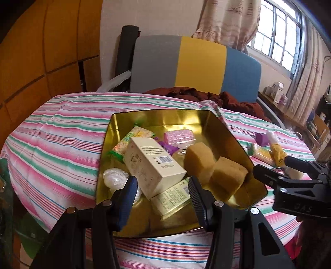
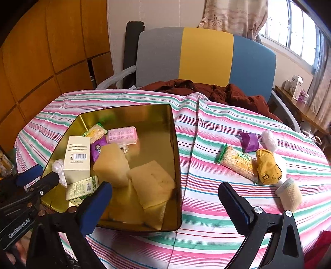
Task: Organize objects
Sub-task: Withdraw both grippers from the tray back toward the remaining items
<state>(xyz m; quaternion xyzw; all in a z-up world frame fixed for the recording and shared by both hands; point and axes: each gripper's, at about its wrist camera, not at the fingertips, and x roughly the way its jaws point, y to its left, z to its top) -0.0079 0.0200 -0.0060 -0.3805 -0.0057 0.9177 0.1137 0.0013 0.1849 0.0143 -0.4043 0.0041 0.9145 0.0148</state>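
A tin (image 2: 175,165) sits on the left half of the table (image 2: 206,238). In it, two sponges (image 2: 111,163) lie along its right wall, a box (image 2: 77,157) along its left wall, a roller (image 2: 123,135) toward its far wall. Right of the tin, near the table's right edge, lie a snack bar (image 2: 238,163), a pouch (image 2: 249,141) behind it, and a sock (image 2: 268,169) just right of the bar. A chair (image 2: 204,55) stands behind the table's far edge.

A lived-in home room: a table under a striped cloth (image 2: 206,128), a chair (image 2: 204,55) at frame centre with a coat (image 2: 227,93) on it, curtains (image 1: 229,18) and a window (image 1: 283,35) upper right, wooden cupboards (image 2: 51,51) upper left.
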